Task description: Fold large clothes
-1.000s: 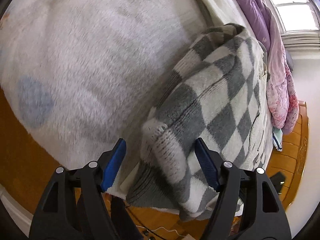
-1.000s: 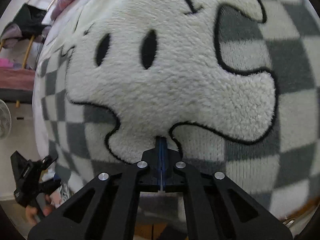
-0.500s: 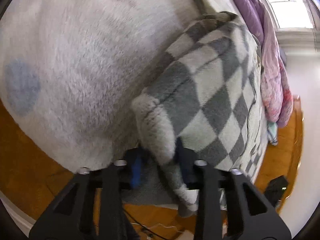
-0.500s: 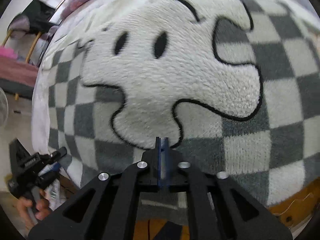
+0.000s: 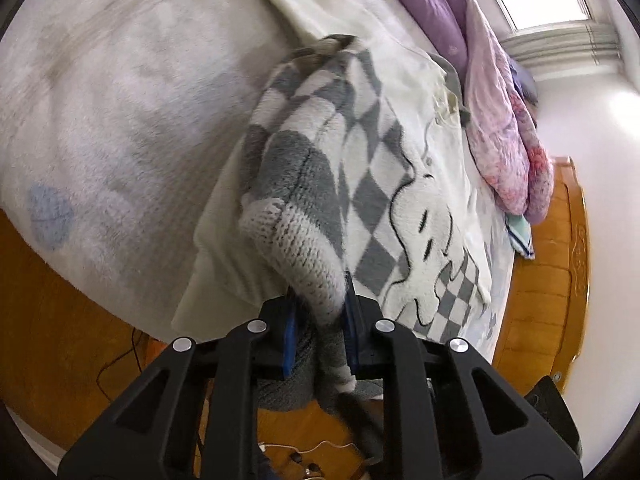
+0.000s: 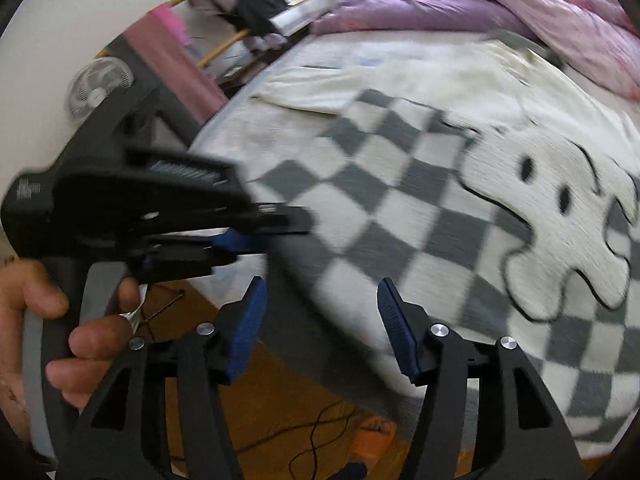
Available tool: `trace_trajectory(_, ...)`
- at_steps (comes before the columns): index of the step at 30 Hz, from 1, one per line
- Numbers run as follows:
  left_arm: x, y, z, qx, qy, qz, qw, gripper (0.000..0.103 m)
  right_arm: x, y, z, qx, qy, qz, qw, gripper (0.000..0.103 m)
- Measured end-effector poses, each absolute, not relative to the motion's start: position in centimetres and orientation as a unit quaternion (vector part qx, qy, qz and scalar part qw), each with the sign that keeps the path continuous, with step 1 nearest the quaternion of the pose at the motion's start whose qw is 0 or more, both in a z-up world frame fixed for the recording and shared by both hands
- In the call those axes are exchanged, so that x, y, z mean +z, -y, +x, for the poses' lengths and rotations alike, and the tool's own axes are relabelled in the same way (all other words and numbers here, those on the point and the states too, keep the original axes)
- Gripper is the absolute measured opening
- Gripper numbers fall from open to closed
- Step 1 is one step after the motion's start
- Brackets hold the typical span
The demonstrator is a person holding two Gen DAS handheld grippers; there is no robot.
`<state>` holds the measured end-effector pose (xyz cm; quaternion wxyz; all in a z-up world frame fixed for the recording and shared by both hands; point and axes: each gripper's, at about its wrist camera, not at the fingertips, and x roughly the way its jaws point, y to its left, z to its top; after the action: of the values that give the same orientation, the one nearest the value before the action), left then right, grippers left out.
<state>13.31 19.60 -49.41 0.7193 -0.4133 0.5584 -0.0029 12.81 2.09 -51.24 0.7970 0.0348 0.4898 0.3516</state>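
Observation:
A grey and white checked fleece sweater (image 5: 372, 184) with a white cartoon face lies on the bed. My left gripper (image 5: 318, 312) is shut on its knitted sleeve cuff (image 5: 296, 248) and holds it up over the bed's near edge. In the right wrist view the sweater (image 6: 440, 216) spreads across the bed, with the cartoon face (image 6: 560, 208) at the right. My right gripper (image 6: 322, 328) is open and empty, just off the sweater's near edge. The left gripper (image 6: 248, 232) shows there at the left, held in a hand.
A white fluffy blanket (image 5: 120, 92) covers the bed. A purple and pink quilt (image 5: 500, 92) is heaped along the far side. A cream garment (image 6: 320, 80) lies under the sweater. A fan (image 6: 100, 84) and a clothes rack stand beyond. Cables lie on the wooden floor (image 6: 280, 420).
My left gripper has shut on the sleeve cuff and lifted it. My right gripper has opened, let go of the sweater and drawn back from it.

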Motion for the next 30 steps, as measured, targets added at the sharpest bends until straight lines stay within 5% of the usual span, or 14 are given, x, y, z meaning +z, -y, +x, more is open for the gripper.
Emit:
trace_trajectory(10, -47.7, -18.2, 13.7, -0.018, -0.553, -0.395, 0.733, 0.018, -53.4, -5.5, 15.6, 0.321, -0.492, 0.015, 0.809, 0.061)
trace_trajectory(15, -46.8, -16.2, 14.9, -0.037, -0.557, -0.380, 0.737, 0.019, -53.3, -3.7, 17.0, 0.282, -0.502, 0.040, 0.817, 0.027)
trace_trajectory(20, -43.2, -12.5, 16.0, -0.090, -0.537, -0.356, 0.759, 0.025, -51.6, 1.7, 19.2, 0.242, -0.508, 0.130, 0.816, 0.023)
trace_trajectory(22, -40.2, -11.1, 15.8, -0.126, -0.492, -0.348, 0.788, 0.041, -50.8, 5.3, 20.1, 0.225, -0.508, 0.182, 0.811, 0.022)
trace_trajectory(24, -37.8, -10.1, 15.5, -0.133, -0.451, -0.339, 0.815, 0.070, -50.2, 9.1, 20.5, 0.208, -0.504, 0.226, 0.808, 0.021)
trace_trajectory(30, -38.5, -5.8, 17.9, -0.067, -0.478, -0.246, 0.840, 0.070, -48.3, 21.7, 19.2, 0.151, -0.460, 0.350, 0.802, 0.021)
